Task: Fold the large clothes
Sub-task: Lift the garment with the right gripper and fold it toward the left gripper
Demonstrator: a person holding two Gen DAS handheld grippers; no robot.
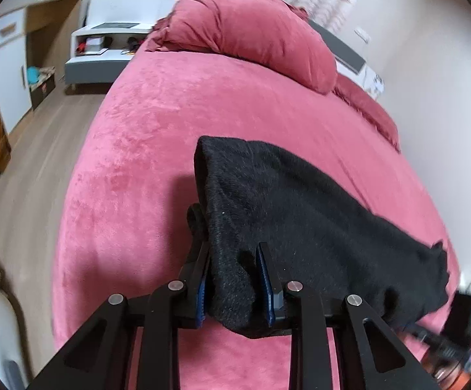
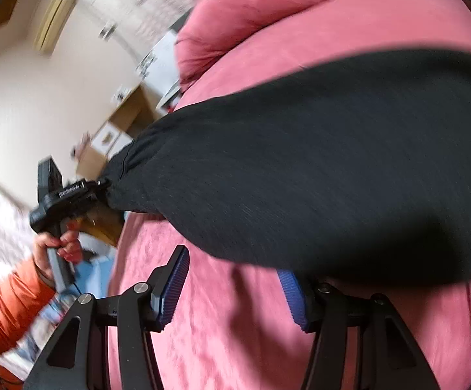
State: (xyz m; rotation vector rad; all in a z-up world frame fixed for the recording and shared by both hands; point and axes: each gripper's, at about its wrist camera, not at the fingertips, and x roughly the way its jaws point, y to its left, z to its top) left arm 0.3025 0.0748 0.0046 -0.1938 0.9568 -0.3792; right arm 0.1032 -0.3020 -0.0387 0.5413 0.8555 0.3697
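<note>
A black knit garment (image 1: 300, 221) is held above a pink bed (image 1: 157, 149). My left gripper (image 1: 235, 260) is shut on a bunched edge of it; the cloth fills the gap between the blue pads. In the right wrist view the garment (image 2: 316, 169) stretches from the left gripper (image 2: 102, 188) across the frame. My right gripper (image 2: 235, 276) is open, jaws wide apart, just under the cloth's lower edge; its right fingertip is hidden by the cloth. The right gripper also shows blurred at the edge of the left wrist view (image 1: 463, 318).
A pink pillow (image 1: 251, 32) lies at the head of the bed. A white nightstand (image 1: 105, 48) and a wooden wardrobe (image 1: 11, 61) stand on the far left by the wood floor (image 1: 40, 169). A wall (image 1: 446, 81) runs along the bed's right side.
</note>
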